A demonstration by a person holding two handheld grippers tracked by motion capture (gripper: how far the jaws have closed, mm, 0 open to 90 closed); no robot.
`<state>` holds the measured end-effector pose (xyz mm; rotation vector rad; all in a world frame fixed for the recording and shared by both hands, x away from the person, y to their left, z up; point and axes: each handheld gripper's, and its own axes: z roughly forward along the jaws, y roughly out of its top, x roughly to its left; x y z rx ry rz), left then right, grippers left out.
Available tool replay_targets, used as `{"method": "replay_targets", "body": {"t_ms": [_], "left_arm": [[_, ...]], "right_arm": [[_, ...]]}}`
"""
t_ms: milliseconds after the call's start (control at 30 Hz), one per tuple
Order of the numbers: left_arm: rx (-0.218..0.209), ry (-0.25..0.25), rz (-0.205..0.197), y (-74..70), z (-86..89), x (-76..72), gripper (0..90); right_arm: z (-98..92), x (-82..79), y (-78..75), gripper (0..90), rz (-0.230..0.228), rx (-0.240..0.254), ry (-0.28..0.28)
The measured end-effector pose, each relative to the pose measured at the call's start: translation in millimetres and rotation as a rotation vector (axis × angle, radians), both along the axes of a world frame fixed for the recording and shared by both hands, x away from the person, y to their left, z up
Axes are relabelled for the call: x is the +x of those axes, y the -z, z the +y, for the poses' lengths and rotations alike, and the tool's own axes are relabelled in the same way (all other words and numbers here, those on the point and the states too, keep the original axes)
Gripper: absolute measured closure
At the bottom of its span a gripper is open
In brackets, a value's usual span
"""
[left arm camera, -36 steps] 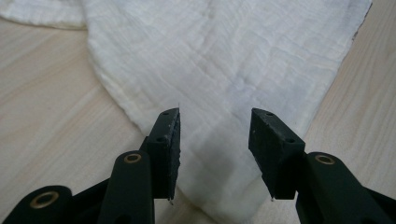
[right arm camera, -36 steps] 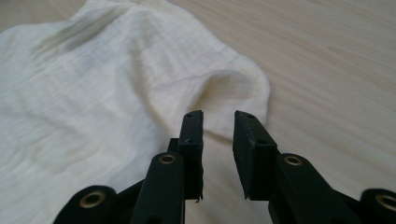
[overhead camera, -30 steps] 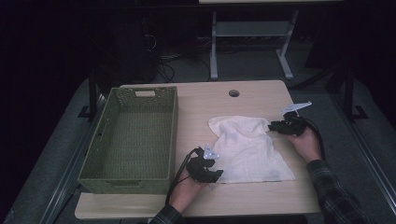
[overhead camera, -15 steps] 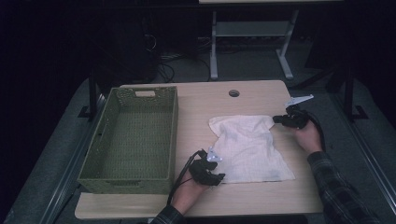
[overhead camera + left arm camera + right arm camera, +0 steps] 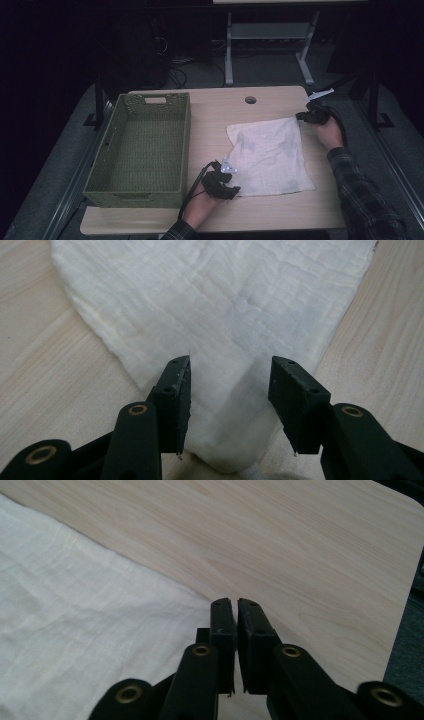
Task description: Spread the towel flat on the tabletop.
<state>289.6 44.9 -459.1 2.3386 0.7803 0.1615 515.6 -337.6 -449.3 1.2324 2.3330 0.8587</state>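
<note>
The white cloth [image 5: 270,155] is lying spread nearly flat on the bench [image 5: 215,107], just beside the green basket [image 5: 142,150] on its open-table side, with one corner reaching toward the basket's near end. I am holding my left gripper [image 5: 229,390] at that corner, its jaws standing apart with the cloth's tip lying between them, so I judge I am lining up to close on the corner rather than gripping it already. My right gripper [image 5: 235,630] is sitting at the cloth's far corner, the one farthest from the basket; its jaws are drawn together to a thin slit right at the hem, and I cannot tell whether any fabric is caught in them, since the edge seems to run just beside the tips. Placing one gripper at each of two opposite corners makes sense to me as a way to pull the cloth taut or fold it across itself. The basket is standing empty, its long side parallel to the cloth, perhaps waiting to receive it.
</note>
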Motion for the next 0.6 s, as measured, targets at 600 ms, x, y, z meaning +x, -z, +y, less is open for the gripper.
{"method": "replay_targets", "body": {"t_ms": [600], "left_arm": [[-0.088,-0.081,-0.026,-25.1,-4.8,43.5,48.1]], "right_arm": [[1.3,-23.4,-10.8,69.3,-0.023,0.126,-0.060]]}}
